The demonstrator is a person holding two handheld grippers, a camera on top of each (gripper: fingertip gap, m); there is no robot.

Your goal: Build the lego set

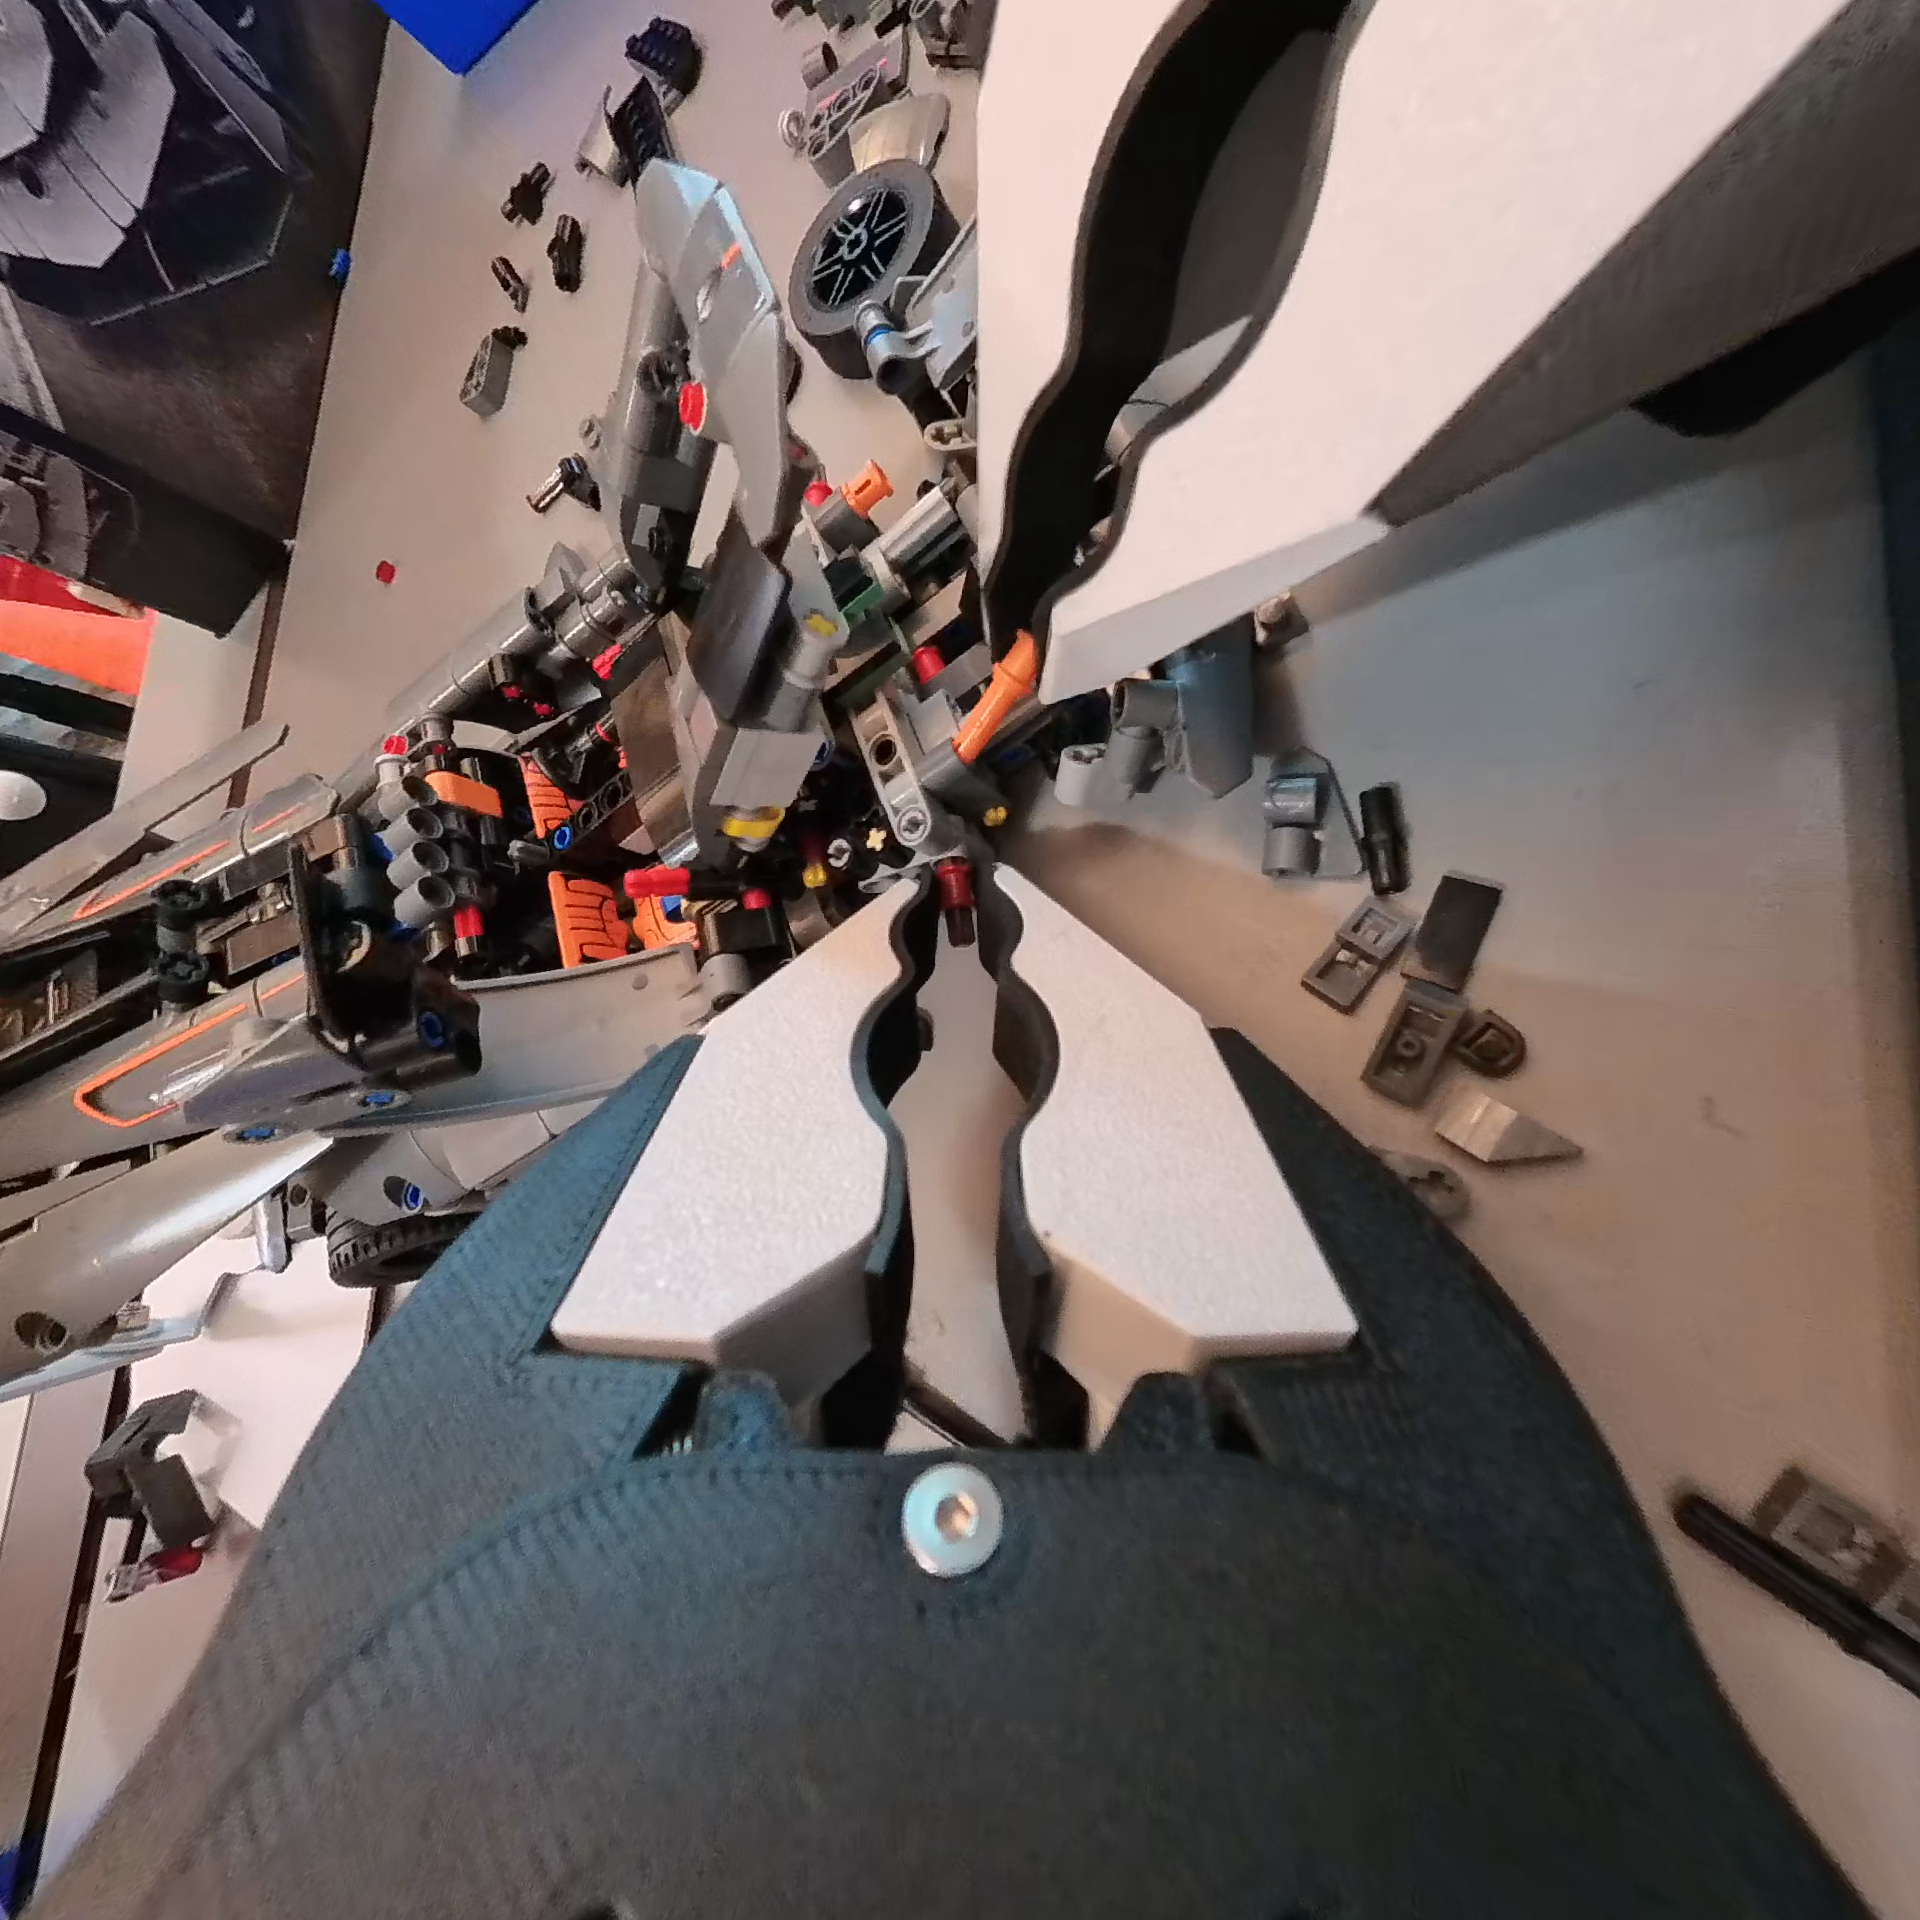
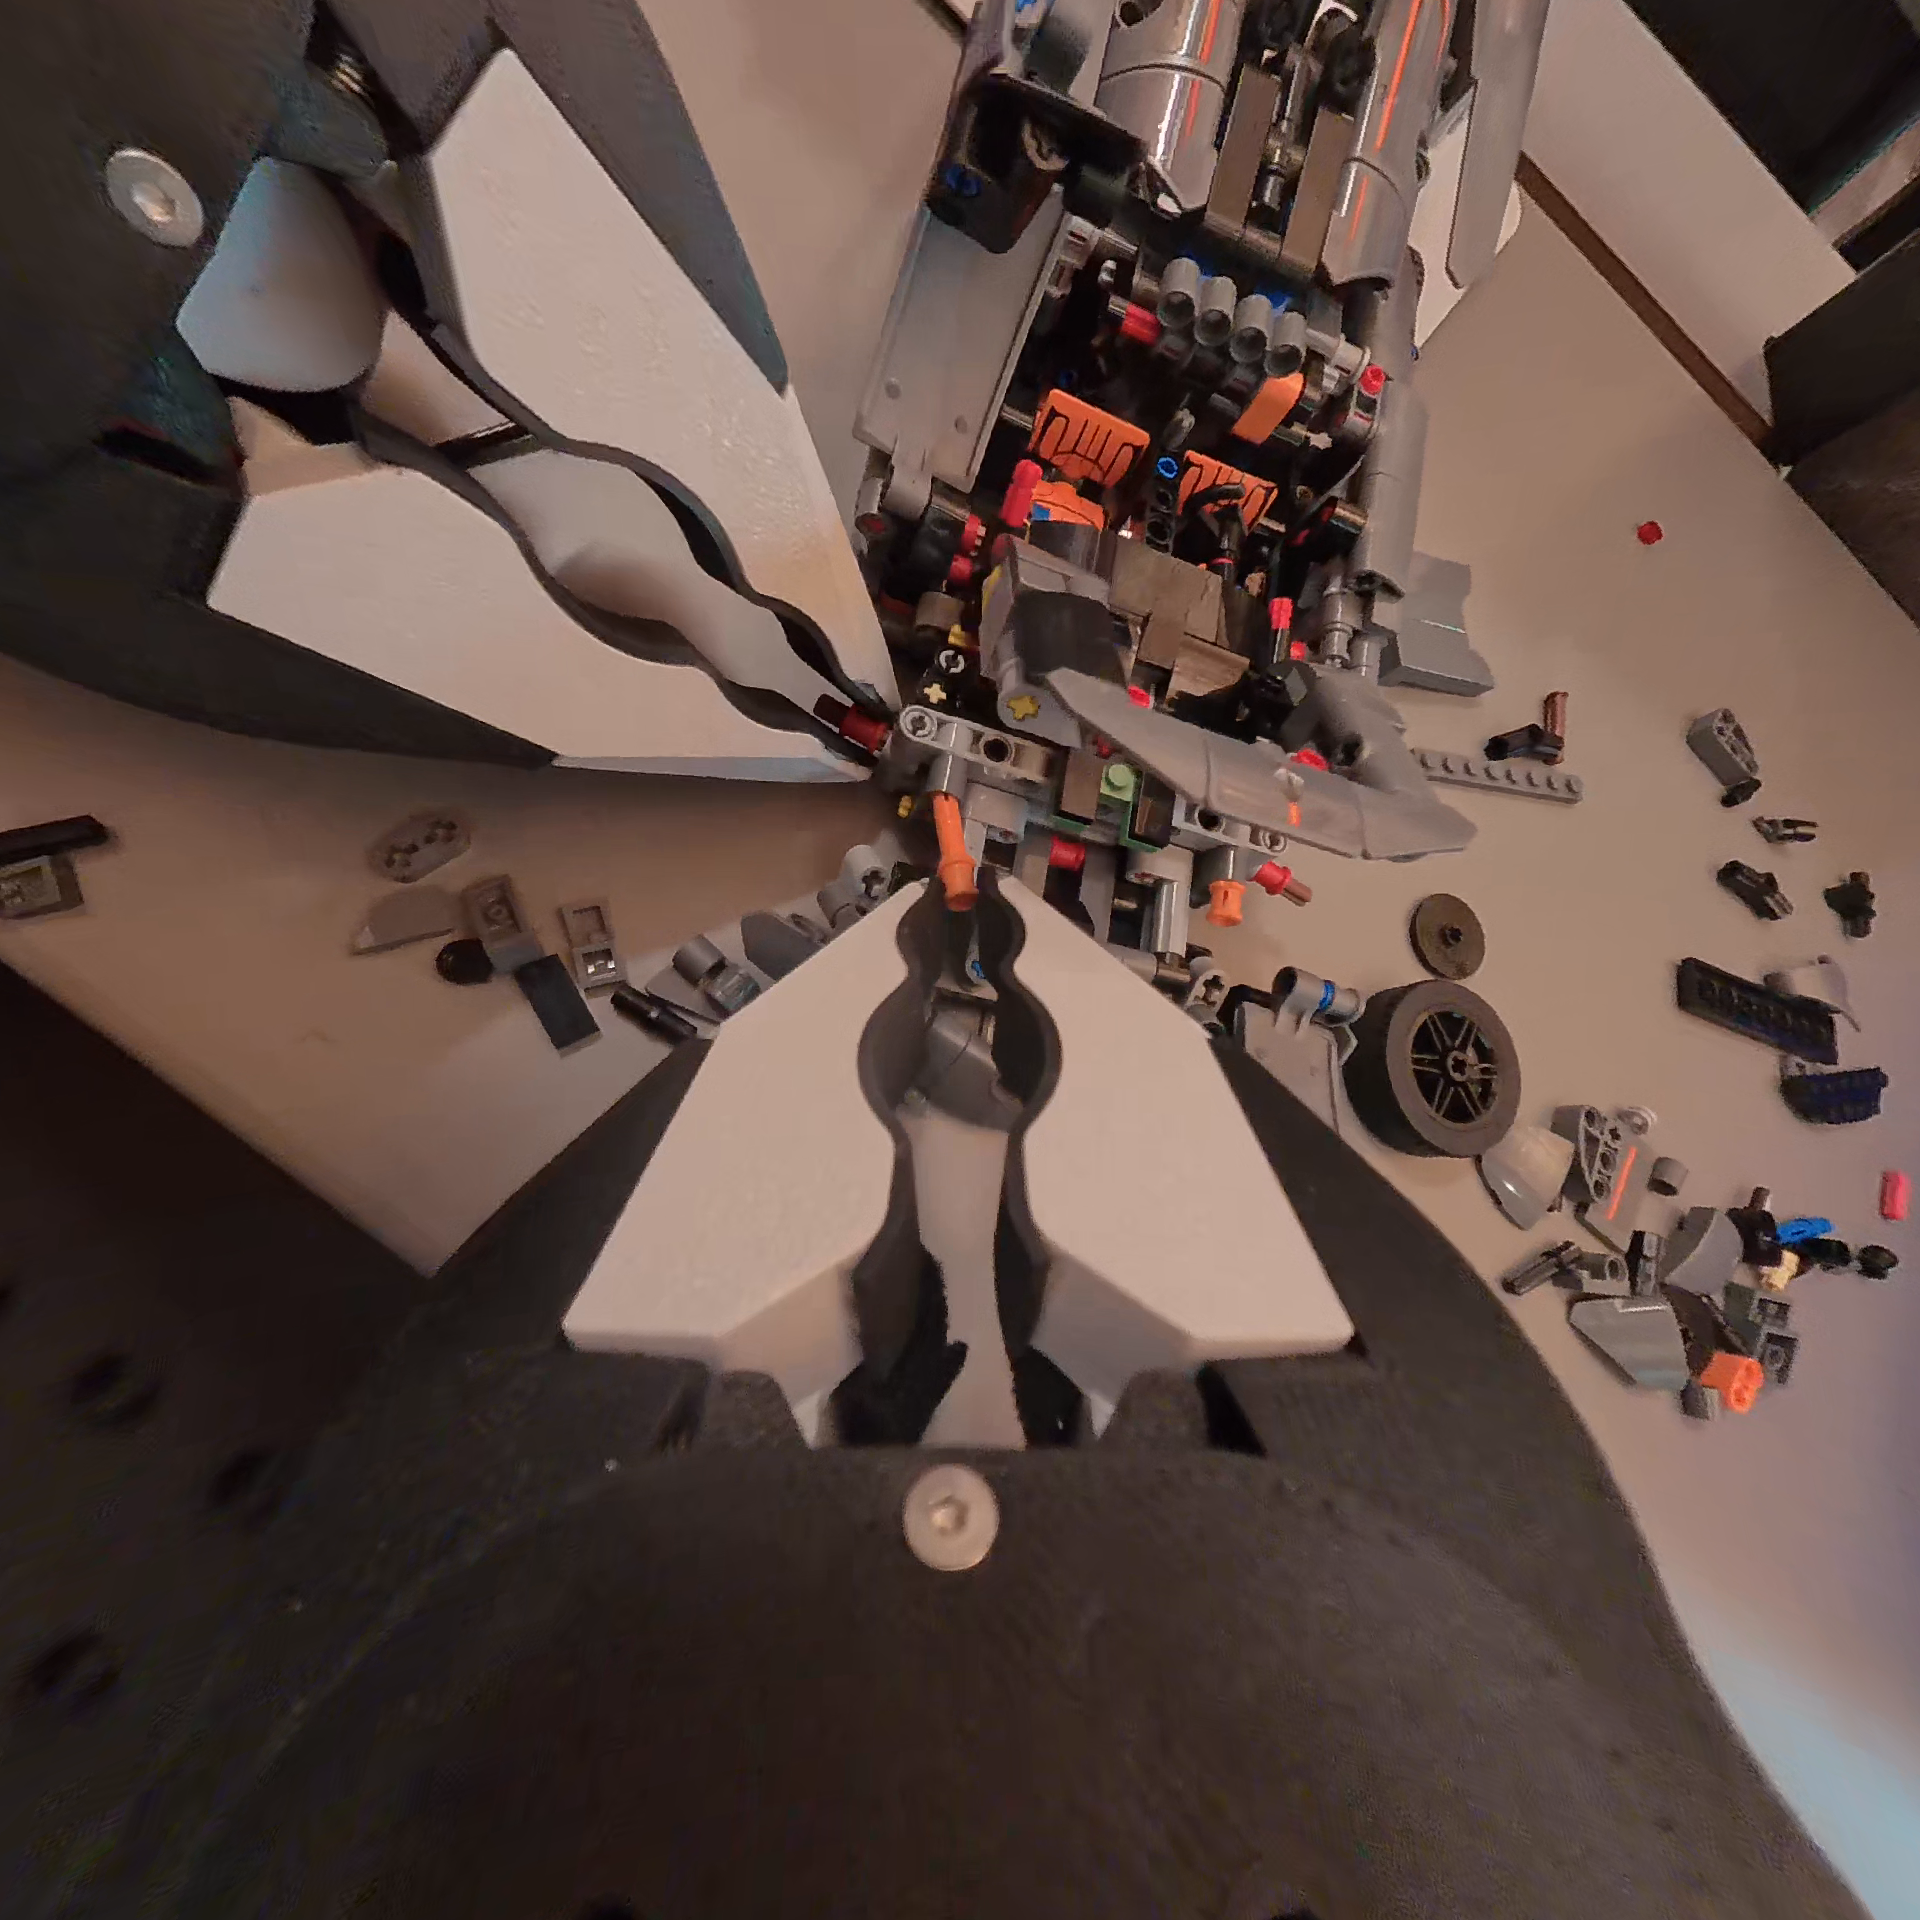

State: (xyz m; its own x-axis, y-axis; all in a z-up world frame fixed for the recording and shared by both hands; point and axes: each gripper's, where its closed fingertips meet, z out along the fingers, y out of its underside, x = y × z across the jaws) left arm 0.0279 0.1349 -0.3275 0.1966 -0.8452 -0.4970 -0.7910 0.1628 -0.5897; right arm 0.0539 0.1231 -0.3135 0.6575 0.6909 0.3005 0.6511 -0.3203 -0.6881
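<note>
Presently the left gripper (image 1: 958, 904) pinches a small red pin (image 1: 954, 902) and the right gripper (image 2: 961, 894) an orange pin (image 2: 951, 847) at the front of the rigid, snag-prone lego car (image 2: 1174, 499) on the surface (image 2: 260, 1039); both pins seem light, slippery, best held mid-shaft.

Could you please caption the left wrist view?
Left gripper pinches a red pin at the grey car model; right gripper grips an orange pin.
</note>
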